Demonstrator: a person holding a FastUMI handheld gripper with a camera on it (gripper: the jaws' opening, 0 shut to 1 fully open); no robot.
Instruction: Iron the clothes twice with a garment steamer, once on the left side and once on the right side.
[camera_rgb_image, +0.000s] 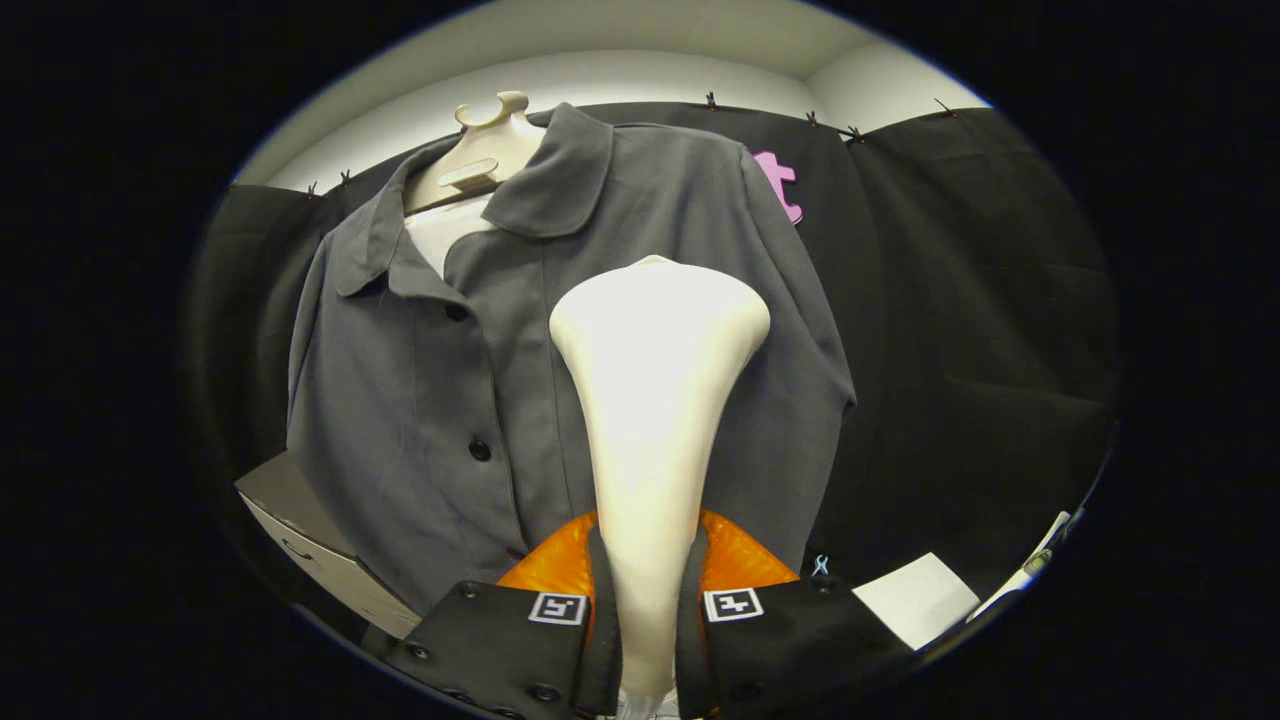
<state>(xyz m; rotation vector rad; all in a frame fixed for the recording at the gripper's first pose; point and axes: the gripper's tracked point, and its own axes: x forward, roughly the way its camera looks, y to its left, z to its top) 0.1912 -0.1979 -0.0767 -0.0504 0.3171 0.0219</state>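
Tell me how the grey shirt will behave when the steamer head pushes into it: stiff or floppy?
Likely floppy: the grey shirt drapes in soft folds over its form. It probably gives and shifts sideways under the steamer, since its hem looks loose. The tongs are shut on the steamer, so the push itself should stay firm.
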